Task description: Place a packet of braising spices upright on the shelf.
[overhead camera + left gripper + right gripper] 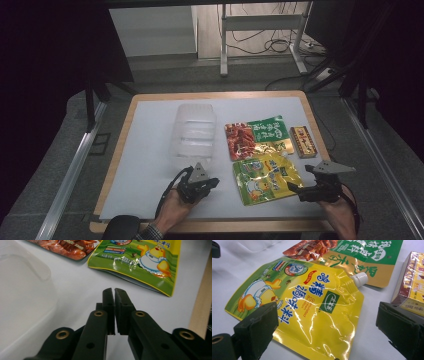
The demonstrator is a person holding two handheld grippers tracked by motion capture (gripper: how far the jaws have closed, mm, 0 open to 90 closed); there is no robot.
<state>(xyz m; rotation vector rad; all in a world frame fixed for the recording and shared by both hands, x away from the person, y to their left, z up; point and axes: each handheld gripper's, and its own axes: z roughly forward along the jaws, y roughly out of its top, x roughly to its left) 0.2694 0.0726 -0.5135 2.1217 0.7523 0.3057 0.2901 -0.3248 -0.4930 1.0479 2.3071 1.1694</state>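
A yellow-green spouted pouch [265,177] [312,307] with a cartoon chick lies flat near the table's front right. My right gripper [300,182] [327,315] is open just right of it, its jaws wide apart on either side of the pouch's near end and not touching it. My left gripper [214,181] [114,290] is shut with nothing between its jaws, low over the white sheet. It sits left of the pouch [140,262] and in front of a clear plastic container [195,130] [22,290].
Behind the pouch lies a red and green snack packet [256,136] [352,260]. A small wrapped box [303,141] [412,285] lies by the right edge. A white sheet covers the wood-rimmed table [150,150]. Bare sheet stretches at the left.
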